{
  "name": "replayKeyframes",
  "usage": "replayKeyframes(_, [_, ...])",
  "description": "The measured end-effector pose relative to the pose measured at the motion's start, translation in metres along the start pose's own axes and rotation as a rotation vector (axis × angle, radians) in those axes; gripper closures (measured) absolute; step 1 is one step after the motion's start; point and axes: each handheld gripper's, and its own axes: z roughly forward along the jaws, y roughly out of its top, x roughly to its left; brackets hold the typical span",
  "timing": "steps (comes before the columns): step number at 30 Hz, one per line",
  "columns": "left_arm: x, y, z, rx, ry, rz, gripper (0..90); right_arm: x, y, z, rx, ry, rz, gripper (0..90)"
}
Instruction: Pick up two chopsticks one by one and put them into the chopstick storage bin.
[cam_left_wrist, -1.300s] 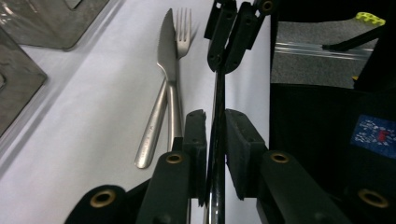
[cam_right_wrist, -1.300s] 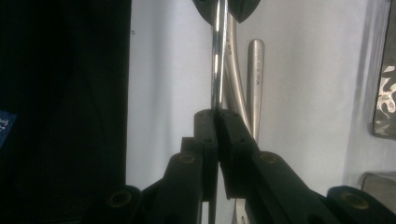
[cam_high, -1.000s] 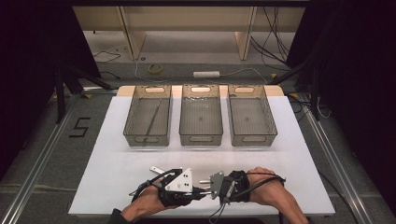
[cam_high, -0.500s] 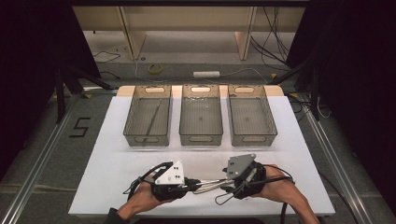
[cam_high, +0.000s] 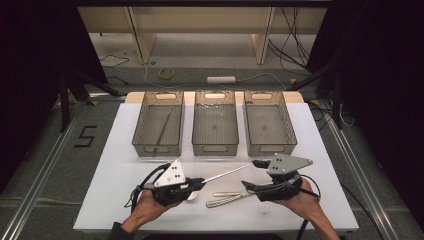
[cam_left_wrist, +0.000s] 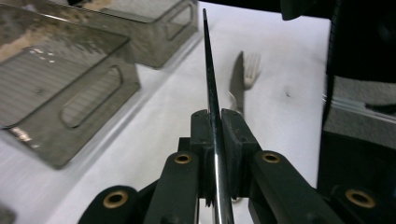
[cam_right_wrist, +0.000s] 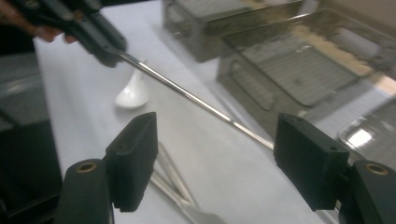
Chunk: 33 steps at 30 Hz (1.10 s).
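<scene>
Now | L gripper (cam_high: 199, 184) clamped chopstick (cam_high: 227, 173) | R gripper (cam_high: 253, 173) jaws just opened wide, empty | fork (cam_high: 227, 201), knife (cam_high: 231, 194), spoon (cam_right_wrist: 132, 93) left unsorted; one piece in left bin (cam_high: 159, 124)

The chopstick (cam_high: 227, 173) is a thin, straight metal rod with a bright, mirror-like shine. In the high view it sits low in the frame, a little right of centre, slanting up to the right above the white table, just below the middle bin. Its lower left end is clamped in the left gripper (cam_high: 200, 183), and its upper right end reaches the right gripper (cam_high: 257, 174). In the left gripper view the chopstick (cam_left_wrist: 211, 88) runs straight up the middle. In the right gripper view the chopstick (cam_right_wrist: 196, 99) crosses diagonally from upper left to lower right.
</scene>
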Motion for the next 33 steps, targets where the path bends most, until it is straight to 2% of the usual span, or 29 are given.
replayKeyframes(4, [0.009, -0.001, -0.007, -0.033, 0.031, -0.045, 83.3, -0.004, -0.012, -0.006, -0.053, -0.042, 0.077, 29.2])
replayKeyframes(10, [0.018, -0.004, -0.017, -0.093, 0.106, -0.089, 83.2, -0.006, -0.029, -0.012, -0.099, -0.081, 0.155, 28.3])
replayKeyframes(12, [0.021, -0.005, -0.019, -0.118, 0.128, -0.111, 83.2, -0.007, -0.034, -0.014, -0.114, -0.107, 0.182, 28.3])
replayKeyframes(19, [0.033, -0.009, -0.031, -0.181, 0.191, -0.181, 83.2, -0.011, -0.046, -0.02, -0.151, -0.134, 0.261, 26.9])
replayKeyframes(22, [0.037, -0.01, -0.034, -0.189, 0.216, -0.189, 83.3, -0.011, -0.051, -0.021, -0.161, -0.141, 0.298, 26.8])
replayKeyframes(26, [0.042, -0.011, -0.037, -0.188, 0.23, -0.196, 83.3, -0.01, -0.054, -0.02, -0.164, -0.136, 0.319, 25.4])
replayKeyframes(33, [0.052, -0.01, -0.039, -0.189, 0.287, -0.209, 83.4, -0.003, -0.055, -0.018, -0.147, -0.134, 0.302, 25.4])
